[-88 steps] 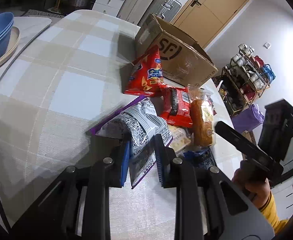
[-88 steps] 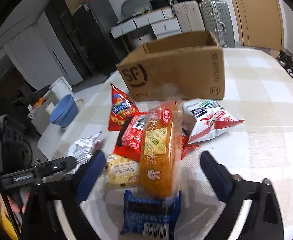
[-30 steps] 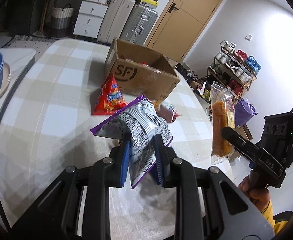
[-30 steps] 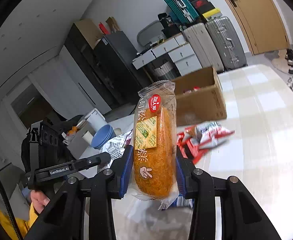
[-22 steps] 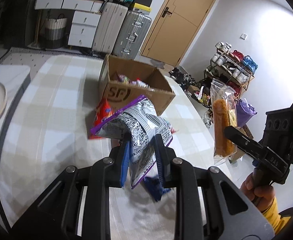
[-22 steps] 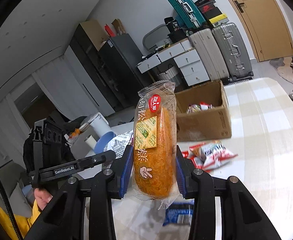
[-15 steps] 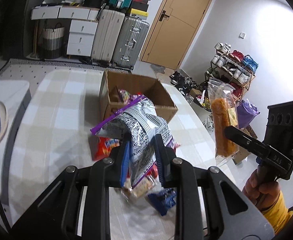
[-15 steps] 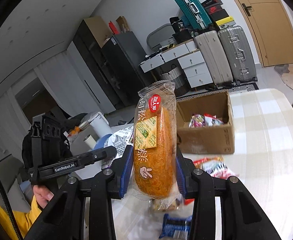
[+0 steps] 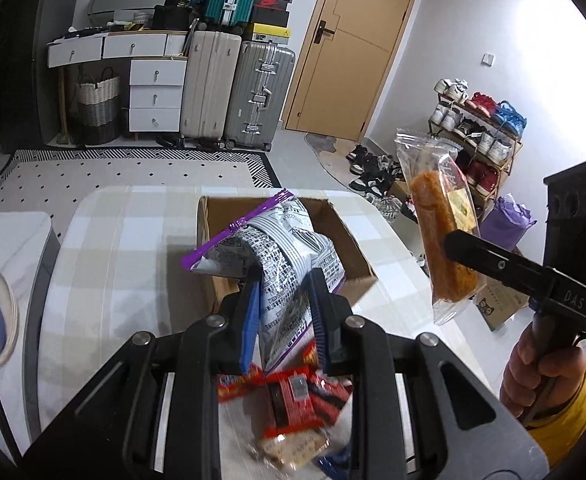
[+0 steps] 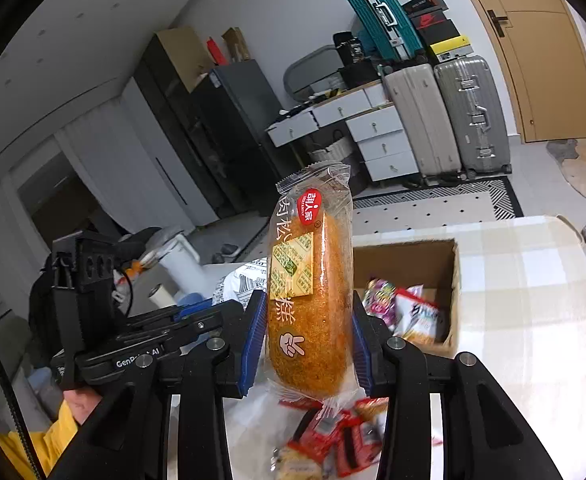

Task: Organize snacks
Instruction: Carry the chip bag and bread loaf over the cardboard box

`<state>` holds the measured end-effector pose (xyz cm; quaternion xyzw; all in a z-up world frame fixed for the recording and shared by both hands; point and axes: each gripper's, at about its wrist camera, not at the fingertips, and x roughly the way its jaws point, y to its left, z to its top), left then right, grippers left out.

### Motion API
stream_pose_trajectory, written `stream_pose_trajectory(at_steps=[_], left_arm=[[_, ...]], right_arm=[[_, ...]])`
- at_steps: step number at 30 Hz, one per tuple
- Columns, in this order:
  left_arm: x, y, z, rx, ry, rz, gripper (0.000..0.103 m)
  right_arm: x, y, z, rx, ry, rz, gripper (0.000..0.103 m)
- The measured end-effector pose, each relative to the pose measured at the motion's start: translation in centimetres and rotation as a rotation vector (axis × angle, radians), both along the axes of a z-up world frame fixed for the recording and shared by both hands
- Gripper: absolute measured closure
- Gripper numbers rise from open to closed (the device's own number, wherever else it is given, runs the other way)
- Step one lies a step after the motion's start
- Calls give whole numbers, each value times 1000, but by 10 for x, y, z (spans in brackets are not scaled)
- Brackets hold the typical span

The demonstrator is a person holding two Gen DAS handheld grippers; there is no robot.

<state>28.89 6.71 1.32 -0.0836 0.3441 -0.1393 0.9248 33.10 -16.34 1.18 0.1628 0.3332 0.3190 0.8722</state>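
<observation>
Two snacks hang above the open brown cardboard box point(image 9: 335, 226) on the checked worktop point(image 9: 125, 240): carry the purple-edged silver crinkly bag point(image 9: 281, 256), clamped in the left hand-held gripper point(image 9: 283, 312), and the clear-wrapped orange cake point(image 10: 311, 296), clamped in the right hand-held gripper point(image 10: 307, 344), over its opening before letting go.

Our left tongs point(image 9: 283, 312): blue pads clamped tight, pointing forward and tilted downward, raised above the tabletop. Our right tongs point(image 10: 307, 340): pads pressed inward in a wider clamp, likewise tilted downward. Our right hand point(image 9: 533, 376) wraps its handle, yellow sleeve at the wrist. Our left hand point(image 10: 83, 402) grips its handle low at left.
</observation>
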Motion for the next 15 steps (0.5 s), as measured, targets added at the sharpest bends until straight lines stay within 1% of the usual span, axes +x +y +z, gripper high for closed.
stream_pose_trajectory(at_steps=[5, 6, 9, 11, 15], left_arm=[[44, -10, 1, 33, 30, 8, 83], [56, -17, 0, 36, 36, 5, 83], [74, -21, -5, 38, 58, 5, 83], [86, -23, -9, 63, 74, 32, 83], [107, -27, -17, 64, 96, 32, 83]], right_arm=[[32, 5, -1, -26, 15, -8, 64], [40, 6, -2, -35, 18, -10, 64], [57, 12, -7, -62, 34, -5, 64], [69, 15, -14, -89, 50, -14, 64], [90, 18, -28, -104, 88, -15, 64]])
